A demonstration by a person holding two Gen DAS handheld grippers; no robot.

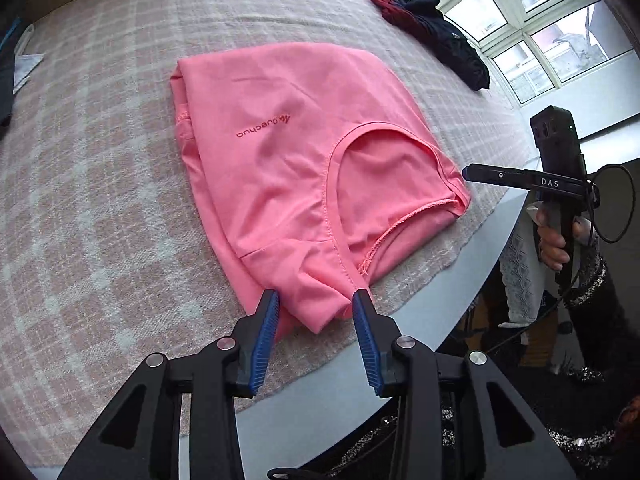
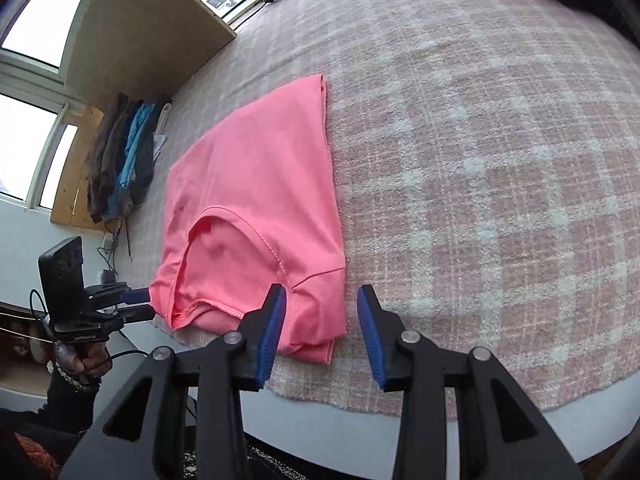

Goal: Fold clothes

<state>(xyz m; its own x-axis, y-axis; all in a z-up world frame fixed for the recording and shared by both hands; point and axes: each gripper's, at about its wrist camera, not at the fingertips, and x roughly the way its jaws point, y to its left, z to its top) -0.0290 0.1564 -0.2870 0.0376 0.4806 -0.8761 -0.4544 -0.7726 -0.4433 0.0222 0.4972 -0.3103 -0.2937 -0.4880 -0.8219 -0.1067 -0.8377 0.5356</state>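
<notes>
A pink t-shirt (image 1: 288, 148) lies folded on the checked blanket, neckline towards the near edge. My left gripper (image 1: 318, 300) is open at the shirt's near left shoulder corner, with a bunch of the fabric between its blue pads. My right gripper (image 2: 322, 300) is open at the other near corner of the pink t-shirt (image 2: 256, 184); the cloth lies against its left pad and clear of the right one. Each gripper also shows in the other's view: the right gripper (image 1: 466, 172) at the collar's side, the left gripper (image 2: 149, 305) at the shirt's edge.
A pink and white checked blanket (image 2: 480, 160) covers the grey table, whose edge (image 1: 440, 300) runs close below the shirt. Dark red and navy clothes (image 1: 440, 36) lie heaped at the far side by the windows. Brown, blue and grey garments (image 2: 120, 160) lie beside a wooden panel.
</notes>
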